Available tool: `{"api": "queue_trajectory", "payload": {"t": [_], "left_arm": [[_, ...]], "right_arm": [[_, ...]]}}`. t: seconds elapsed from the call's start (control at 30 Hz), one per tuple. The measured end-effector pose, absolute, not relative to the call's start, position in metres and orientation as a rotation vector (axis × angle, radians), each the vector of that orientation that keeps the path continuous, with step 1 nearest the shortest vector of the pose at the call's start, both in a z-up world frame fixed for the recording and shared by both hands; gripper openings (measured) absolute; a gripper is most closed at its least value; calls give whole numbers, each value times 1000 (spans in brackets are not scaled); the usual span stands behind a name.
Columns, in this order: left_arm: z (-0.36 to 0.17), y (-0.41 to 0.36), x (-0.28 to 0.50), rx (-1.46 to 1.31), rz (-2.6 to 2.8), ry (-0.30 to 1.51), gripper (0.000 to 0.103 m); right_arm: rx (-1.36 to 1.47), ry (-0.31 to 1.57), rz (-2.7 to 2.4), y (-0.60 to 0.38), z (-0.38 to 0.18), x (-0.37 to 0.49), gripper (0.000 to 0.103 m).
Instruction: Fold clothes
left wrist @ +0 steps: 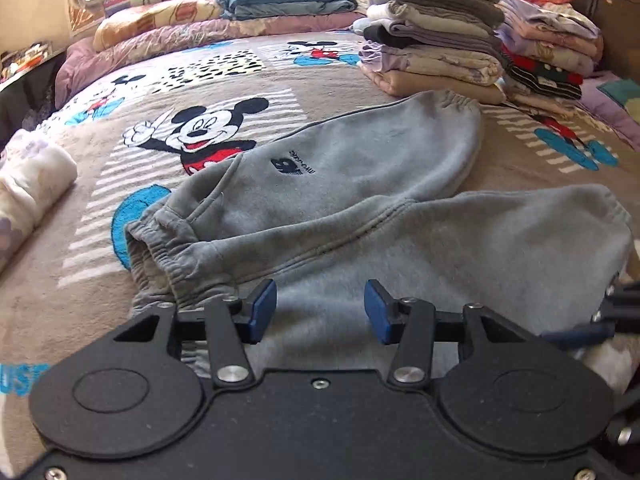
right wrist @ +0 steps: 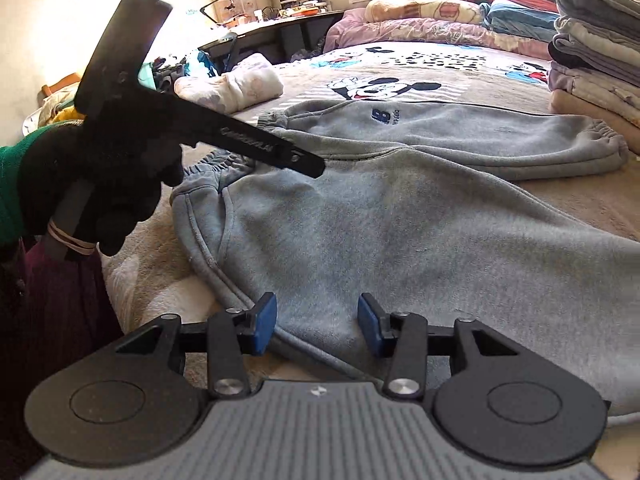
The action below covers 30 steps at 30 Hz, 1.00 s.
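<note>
Left to right: one rolled white bundle (left wrist: 32, 184); one pair of grey sweatpants (left wrist: 360, 208) lying spread on the bed (left wrist: 120, 280), legs splayed apart; two stacks of folded clothes (left wrist: 480, 40). You are holding the left tongs (left wrist: 320, 310) and right tongs (right wrist: 317, 330) spread, gripping nothing. Risk: thick fleece may be slipping or bunching if you are pinching one layer only.
</note>
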State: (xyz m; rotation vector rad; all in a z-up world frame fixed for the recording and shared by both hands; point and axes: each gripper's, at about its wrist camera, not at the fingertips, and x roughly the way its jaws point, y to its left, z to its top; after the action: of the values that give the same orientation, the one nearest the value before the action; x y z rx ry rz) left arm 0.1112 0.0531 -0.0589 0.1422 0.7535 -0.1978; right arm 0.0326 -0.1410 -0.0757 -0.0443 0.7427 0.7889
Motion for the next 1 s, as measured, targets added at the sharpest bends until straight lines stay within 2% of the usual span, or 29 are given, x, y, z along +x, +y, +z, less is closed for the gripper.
{"api": "queue_trajectory", "payload": {"t": [0.23,0.47,0.7,0.9,1.0], "left_arm": [[-40,57,45,494,-226,626,52],[-78,54,10,850,-246,609,52],[-112,51,-2,1135,-259,602,53],[-125,54,0,1231,-253,580,53],[-128,56,0,1244,-255,566,53]], "right_arm": [[-132,593,721,-195,-34,13,46],[-384,477,595,-246,-2,12,50],[-704,517,559,-266,-25,7,51],[-935,563,582,-258,-65,-2,51],[-1035,517,581,-254,-80,-4,51]]}}
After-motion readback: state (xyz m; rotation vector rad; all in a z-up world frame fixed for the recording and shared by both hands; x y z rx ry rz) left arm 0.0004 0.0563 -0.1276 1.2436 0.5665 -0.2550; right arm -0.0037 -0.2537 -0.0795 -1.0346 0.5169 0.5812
